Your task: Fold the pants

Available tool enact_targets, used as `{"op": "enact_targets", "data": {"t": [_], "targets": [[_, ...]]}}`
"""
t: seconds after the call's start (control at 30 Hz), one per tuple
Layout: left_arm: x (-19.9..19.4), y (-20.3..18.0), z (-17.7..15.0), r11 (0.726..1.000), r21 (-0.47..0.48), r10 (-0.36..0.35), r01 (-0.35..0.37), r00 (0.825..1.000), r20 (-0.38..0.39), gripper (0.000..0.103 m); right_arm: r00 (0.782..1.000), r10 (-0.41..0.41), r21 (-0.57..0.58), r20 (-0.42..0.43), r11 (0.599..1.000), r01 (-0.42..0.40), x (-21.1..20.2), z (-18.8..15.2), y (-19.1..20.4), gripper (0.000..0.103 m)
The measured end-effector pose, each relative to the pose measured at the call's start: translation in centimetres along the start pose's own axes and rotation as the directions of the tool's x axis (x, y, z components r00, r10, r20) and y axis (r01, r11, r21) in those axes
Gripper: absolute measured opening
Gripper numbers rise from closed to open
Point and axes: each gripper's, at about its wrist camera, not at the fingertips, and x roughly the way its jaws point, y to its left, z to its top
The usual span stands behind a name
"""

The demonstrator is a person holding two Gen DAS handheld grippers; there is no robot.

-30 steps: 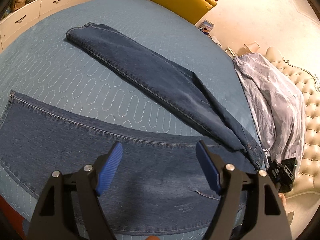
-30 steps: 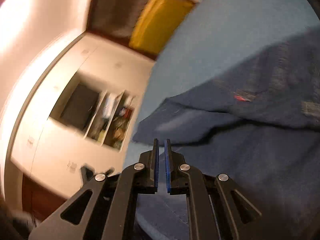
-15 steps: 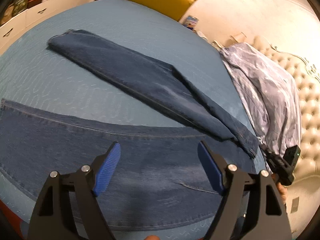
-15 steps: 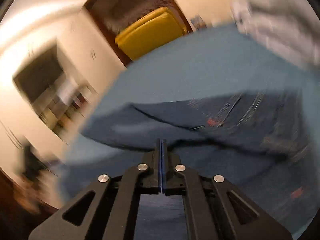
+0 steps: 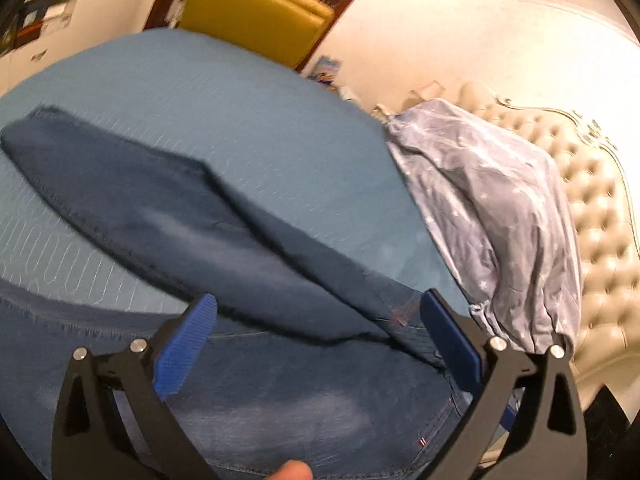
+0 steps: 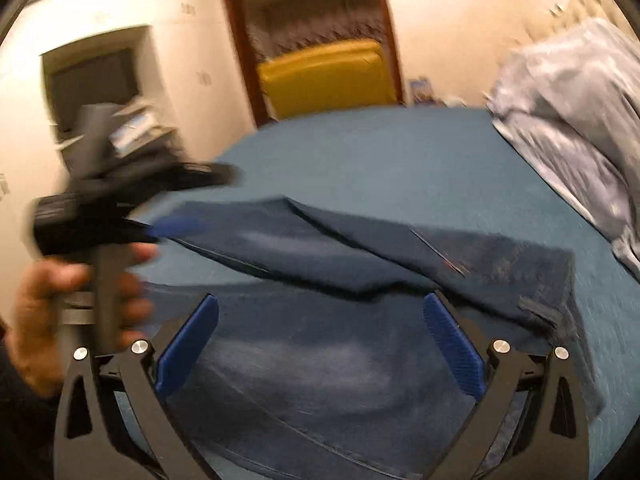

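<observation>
Both hand-held grippers are spread wide and pinching nothing: the left one (image 5: 318, 346) and the right one (image 6: 320, 344) hang just above the jeans (image 5: 256, 240). The jeans lie flat on the bed (image 5: 240, 112), one leg right under the fingers, the other angling away ahead and to the left. My guess is they're laid out like that so the far leg can be brought over the near one.
</observation>
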Motion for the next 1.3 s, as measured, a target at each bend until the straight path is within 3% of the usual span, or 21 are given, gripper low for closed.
{"op": "enact_targets", "data": {"t": [0.1,0.17,0.27,0.3,0.33,0.37,0.5,0.53,0.6,0.63,0.7,0.83,0.97,1.03,1.13,1.2,1.3], "targets": [[-0.9,1.0,-0.9,0.998,0.052,0.018,-0.018,1.0,-0.013,0.102,0.994,-0.067,0.0,-0.082,0.998,0.067,1.7,0.0,-4.7,0.099],[-2.3,3.6,-1.6,0.995,0.073,0.07,-0.071,0.997,0.015,0.102,0.966,-0.226,-0.172,-0.127,0.964,0.203,4.5,0.3,-7.1,0.099],[-4.0,7.7,-2.3,0.989,0.04,0.139,-0.14,0.99,0.029,0.102,0.929,-0.331,-0.314,-0.163,0.91,0.269,9.1,0.3,-9.9,0.096],[-4.6,9.1,-2.5,0.989,0.019,0.145,-0.145,0.989,0.029,0.102,0.921,-0.353,-0.355,-0.164,0.893,0.278,10.3,0.4,-10.7,0.084],[-5.2,10.6,-2.6,0.988,-0.008,0.156,-0.155,0.987,0.032,0.102,0.91,-0.38,-0.401,-0.164,0.869,0.29,10.8,0.4,-11.2,0.062],[-5.8,12.0,-2.7,0.984,-0.025,0.177,-0.176,0.983,0.038,0.102,0.888,-0.429,-0.467,-0.164,0.827,0.313,11.9,0.2,-11.5,0.056],[-7.2,16.2,-2.3,0.969,-0.047,0.243,-0.241,0.969,0.045,0.102,0.838,-0.527,-0.661,-0.142,0.681,0.316,14.0,-0.5,-11.9,0.055],[-7.5,17.5,-2.0,0.966,-0.064,0.255,-0.252,0.966,0.04,0.102,0.832,-0.541,-0.695,-0.123,0.645,0.317,14.2,-0.8,-12.0,0.042],[-7.9,19.8,-0.8,0.957,-0.095,0.279,-0.275,0.96,0.033,0.102,0.84,-0.525,-0.692,-0.14,0.658,0.296,14.1,-0.7,-12.6,0.015],[-8.2,20.7,-0.3,0.953,-0.105,0.288,-0.283,0.957,0.034,0.102,0.847,-0.514,-0.689,-0.133,0.663,0.294,13.9,-0.6,-12.9,0.011],[-8.6,22.8,1.2,0.944,-0.132,0.311,-0.304,0.95,0.037,0.102,0.861,-0.499,-0.68,-0.1,0.665,0.307,12.4,-0.1,-12.4,0.008],[-8.8,25.4,4.0,0.946,-0.172,0.287,-0.276,0.957,0.038,0.102,0.906,-0.421,-0.567,-0.042,0.757,0.325,7.1,2.5,-12.2,0.007],[-7.0,28.1,6.3,0.947,-0.242,0.223,-0.213,0.975,0.013,0.102,0.93,-0.367,-0.528,-0.006,0.791,0.309,2.7,3.1,-11.6,0.007],[-5.4,29.8,7.9,0.946,-0.296,0.136,-0.131,0.991,-0.004,0.102,0.944,-0.328,-0.501,0.014,0.815,0.291,0.0,3.0,-11.0,0.005],[-3.6,33.0,9.6,0.913,-0.405,0.047,-0.046,0.999,-0.008,0.1,0.956,-0.291,-0.442,0.038,0.853,0.277,-4.0,2.2,-10.4,0.0],[-2.9,35.2,10.6,0.887,-0.462,-0.004,0.003,1.0,0.0,0.088,0.958,-0.285,-0.399,0.035,0.875,0.275,-6.1,1.0,-10.9,0.0],[-1.2,39.1,11.9,0.842,-0.538,-0.034,0.032,0.999,0.007,0.085,0.956,-0.292,-0.344,-0.01,0.899,0.271,-6.5,-0.5,-12.5,0.0]]}}
